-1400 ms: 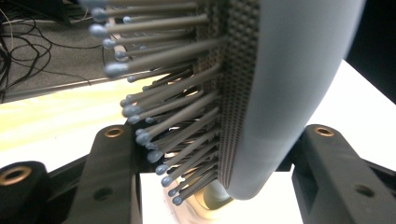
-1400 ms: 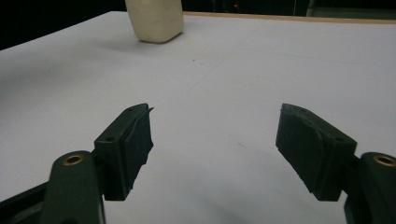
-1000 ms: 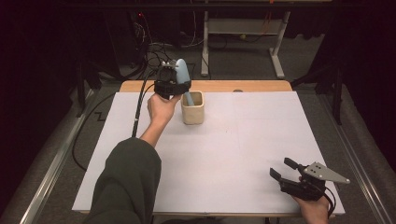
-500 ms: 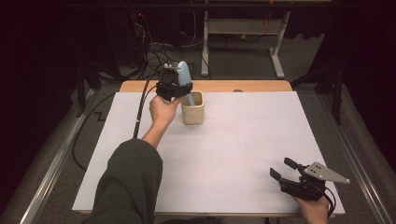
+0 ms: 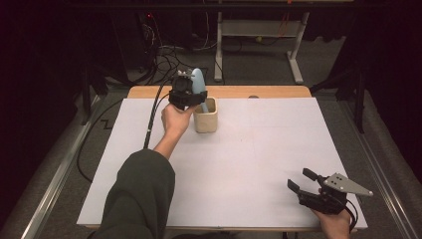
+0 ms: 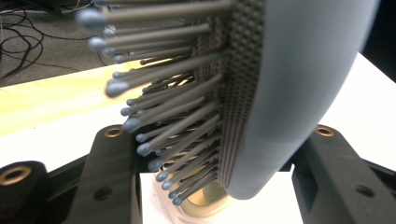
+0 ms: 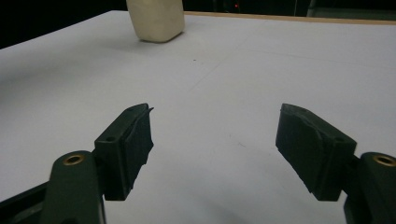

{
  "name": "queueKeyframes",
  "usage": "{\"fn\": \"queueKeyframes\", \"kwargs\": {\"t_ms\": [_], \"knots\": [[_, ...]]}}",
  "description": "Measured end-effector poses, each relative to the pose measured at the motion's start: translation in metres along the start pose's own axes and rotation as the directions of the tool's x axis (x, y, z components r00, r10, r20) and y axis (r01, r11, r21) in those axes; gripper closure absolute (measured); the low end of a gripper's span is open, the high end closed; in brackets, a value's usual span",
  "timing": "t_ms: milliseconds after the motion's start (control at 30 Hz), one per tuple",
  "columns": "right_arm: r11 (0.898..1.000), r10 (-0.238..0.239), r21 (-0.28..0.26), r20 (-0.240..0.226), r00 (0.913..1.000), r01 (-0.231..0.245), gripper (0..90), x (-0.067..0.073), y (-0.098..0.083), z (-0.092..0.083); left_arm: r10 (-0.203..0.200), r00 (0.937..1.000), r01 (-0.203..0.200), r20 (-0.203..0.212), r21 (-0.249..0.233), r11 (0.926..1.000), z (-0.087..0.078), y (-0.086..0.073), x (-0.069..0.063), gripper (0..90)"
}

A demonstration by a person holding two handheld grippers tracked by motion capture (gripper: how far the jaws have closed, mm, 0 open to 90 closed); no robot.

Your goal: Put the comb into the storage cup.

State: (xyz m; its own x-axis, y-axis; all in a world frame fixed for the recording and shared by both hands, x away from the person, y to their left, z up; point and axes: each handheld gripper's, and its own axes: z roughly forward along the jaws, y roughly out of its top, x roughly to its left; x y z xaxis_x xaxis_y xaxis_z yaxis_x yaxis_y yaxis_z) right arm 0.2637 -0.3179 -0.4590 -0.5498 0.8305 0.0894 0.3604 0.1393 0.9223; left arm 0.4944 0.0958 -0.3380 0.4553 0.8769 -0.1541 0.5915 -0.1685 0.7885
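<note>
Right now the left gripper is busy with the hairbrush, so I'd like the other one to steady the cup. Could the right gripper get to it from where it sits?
Probably yes. The right gripper has its jaws open and empty, with bare table up to the cup.

No writing, label, brand, number or sign can be read anywhere here (the white tabletop (image 5: 259,164), the cream cup (image 5: 205,118) and the pale blue hairbrush (image 6: 299,84) are all plain, and the background is too dark to tell).
</note>
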Motion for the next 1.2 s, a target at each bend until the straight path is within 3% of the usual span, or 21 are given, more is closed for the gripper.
{"fn": "queueKeyframes", "kwargs": {"t_ms": [1200], "knots": [[1.0,0.002,0.002,0.0,1.0,-0.002,27.4,0.0,0.0,0.0,0.023,0.9997,-0.023,0.002,0.034,0.9992,0.012,-0.008,-0.004,50.5]]}}
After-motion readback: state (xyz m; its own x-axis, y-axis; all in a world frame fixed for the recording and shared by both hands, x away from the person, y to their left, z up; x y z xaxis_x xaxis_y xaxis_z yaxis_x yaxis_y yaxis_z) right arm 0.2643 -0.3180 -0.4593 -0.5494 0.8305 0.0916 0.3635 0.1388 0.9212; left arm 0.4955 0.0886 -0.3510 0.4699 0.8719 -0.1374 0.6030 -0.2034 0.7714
